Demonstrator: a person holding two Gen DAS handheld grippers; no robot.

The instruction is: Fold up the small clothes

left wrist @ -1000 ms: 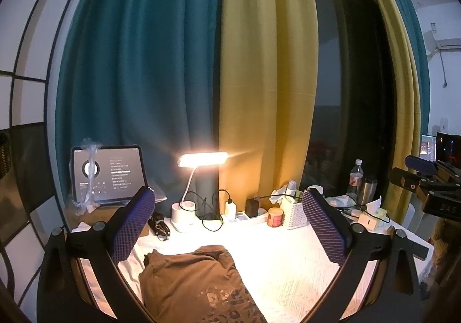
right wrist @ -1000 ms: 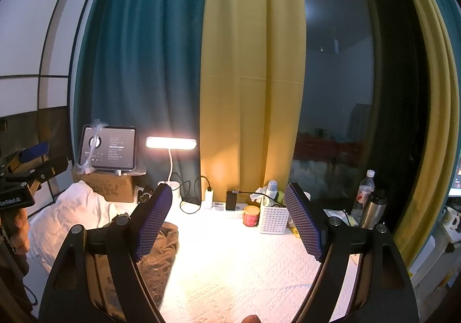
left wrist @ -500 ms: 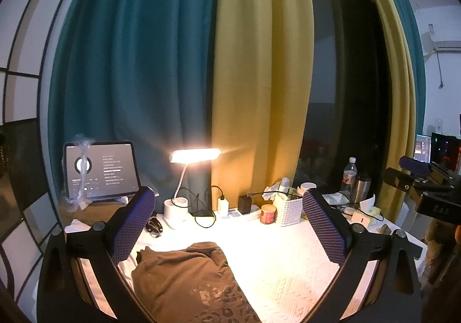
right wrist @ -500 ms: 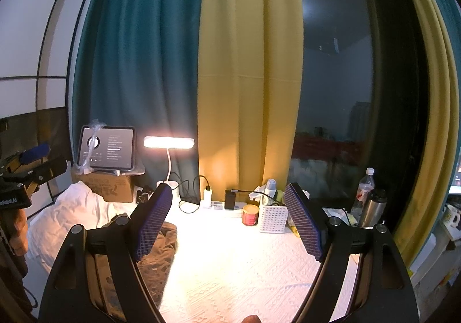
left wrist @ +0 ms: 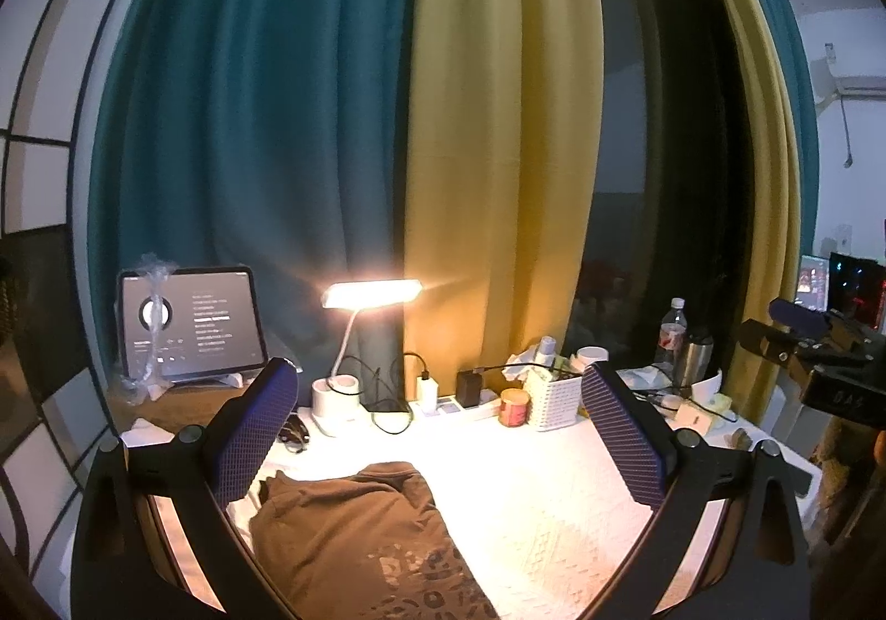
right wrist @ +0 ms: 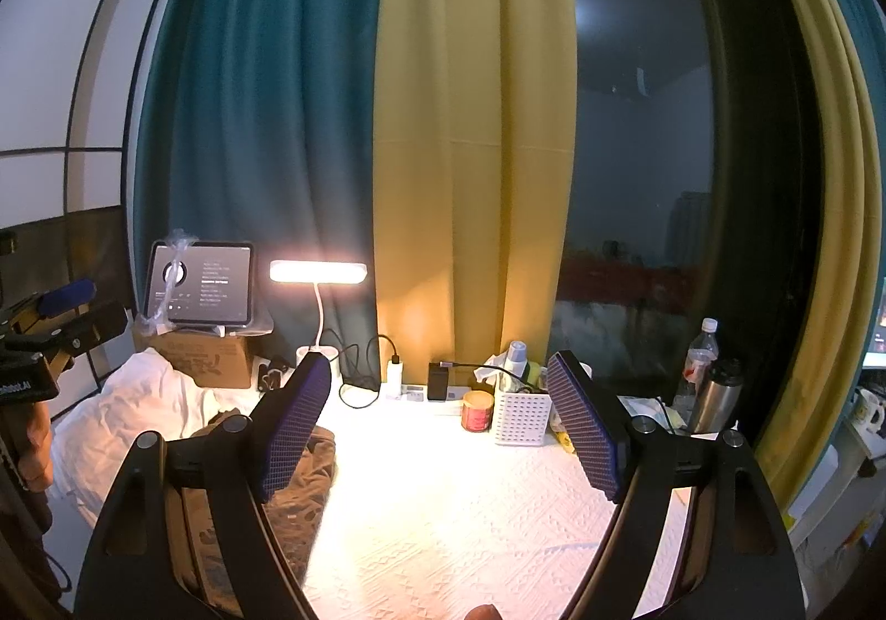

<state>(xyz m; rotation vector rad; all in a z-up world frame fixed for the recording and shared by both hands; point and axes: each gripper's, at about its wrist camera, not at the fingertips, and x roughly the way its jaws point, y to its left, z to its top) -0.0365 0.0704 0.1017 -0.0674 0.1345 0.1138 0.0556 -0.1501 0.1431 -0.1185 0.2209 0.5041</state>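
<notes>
A brown garment (left wrist: 354, 537) with a dark print lies folded on the white textured table cover (left wrist: 542, 504), low and left of centre in the left wrist view. My left gripper (left wrist: 443, 432) hovers above it, open, with nothing between its blue pads. In the right wrist view the same garment (right wrist: 307, 481) shows at the lower left, partly hidden behind my left finger. My right gripper (right wrist: 443, 426) is open and empty over the bare cover (right wrist: 454, 509). The other gripper (left wrist: 819, 349) appears at the right edge of the left wrist view.
Along the table's back stand a lit desk lamp (left wrist: 371, 296), a tablet (left wrist: 191, 324) on a cardboard box (right wrist: 205, 360), a power strip with chargers (left wrist: 465, 393), a red tin (left wrist: 512, 407), a white basket (left wrist: 554, 398), a water bottle (left wrist: 671, 329) and a steel flask (left wrist: 695, 357). Curtains hang behind.
Both views have risen a little, so the table and garment sit slightly lower and farther. Both grippers stay open and the garment has not moved.
</notes>
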